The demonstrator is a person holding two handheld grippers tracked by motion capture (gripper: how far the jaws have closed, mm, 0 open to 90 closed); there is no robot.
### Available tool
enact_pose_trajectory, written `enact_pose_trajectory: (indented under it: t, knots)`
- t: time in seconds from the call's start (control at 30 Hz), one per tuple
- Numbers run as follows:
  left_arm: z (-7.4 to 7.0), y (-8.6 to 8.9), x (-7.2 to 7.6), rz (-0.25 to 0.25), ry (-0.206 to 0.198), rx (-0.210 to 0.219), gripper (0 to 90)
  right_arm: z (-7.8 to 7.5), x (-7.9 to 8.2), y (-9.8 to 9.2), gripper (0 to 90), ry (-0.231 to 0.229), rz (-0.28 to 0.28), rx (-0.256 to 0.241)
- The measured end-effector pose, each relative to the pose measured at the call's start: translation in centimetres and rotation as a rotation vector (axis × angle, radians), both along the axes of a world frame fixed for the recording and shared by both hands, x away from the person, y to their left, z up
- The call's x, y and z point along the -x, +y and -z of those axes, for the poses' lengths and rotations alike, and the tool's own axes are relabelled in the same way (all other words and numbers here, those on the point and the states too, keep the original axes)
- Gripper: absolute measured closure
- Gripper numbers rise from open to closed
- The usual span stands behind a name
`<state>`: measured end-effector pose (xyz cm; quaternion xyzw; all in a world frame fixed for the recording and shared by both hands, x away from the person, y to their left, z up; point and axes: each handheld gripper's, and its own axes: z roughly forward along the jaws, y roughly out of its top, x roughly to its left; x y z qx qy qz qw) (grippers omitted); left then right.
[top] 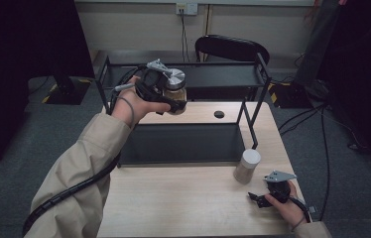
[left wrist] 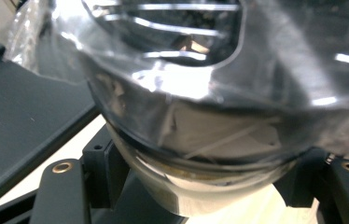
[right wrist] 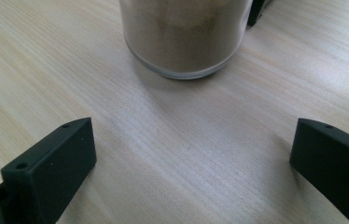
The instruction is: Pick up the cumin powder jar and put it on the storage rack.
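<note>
Jar with the silver lid sits clamped upright in my left gripper, lifted over the rack's upper shelf, while my right gripper, jaws wide and empty, faces the second jar standing straight ahead on the bench.

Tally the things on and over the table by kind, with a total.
Jars with silver lids: 2, one held in the left hand-held gripper, jar, one standing on the table, jar
Black shelf racks: 1
Hand-held grippers: 2, the right one empty
Total: 5
</note>
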<state>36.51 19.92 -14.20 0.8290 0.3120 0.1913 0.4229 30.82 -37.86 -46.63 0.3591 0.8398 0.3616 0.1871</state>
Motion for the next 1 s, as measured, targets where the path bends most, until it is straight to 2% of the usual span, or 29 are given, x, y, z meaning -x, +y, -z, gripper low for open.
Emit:
enact_pose_trajectory:
  t: [0.3, 0.6, 0.8, 1.0]
  knots:
    - [-1.6, -0.7, -1.2, -0.051, -0.019, 0.015, 30.7, 0.0, 0.0, 0.0, 0.0, 0.002, -0.001, 0.001]
    - [-3.0, -1.4, -2.5, -0.103, -0.032, 0.000, 30.7, 0.0, 0.0, 0.0, 0.0, 0.000, -0.002, 0.002]
    - [-3.5, -1.9, -3.6, -0.146, -0.034, -0.006, 30.7, 0.0, -0.1, -0.1, 0.0, 0.001, -0.006, 0.001]
    - [-3.3, -2.2, -4.7, -0.176, -0.024, -0.007, 30.7, 0.0, -0.1, -0.1, 0.0, 0.002, -0.007, 0.002]
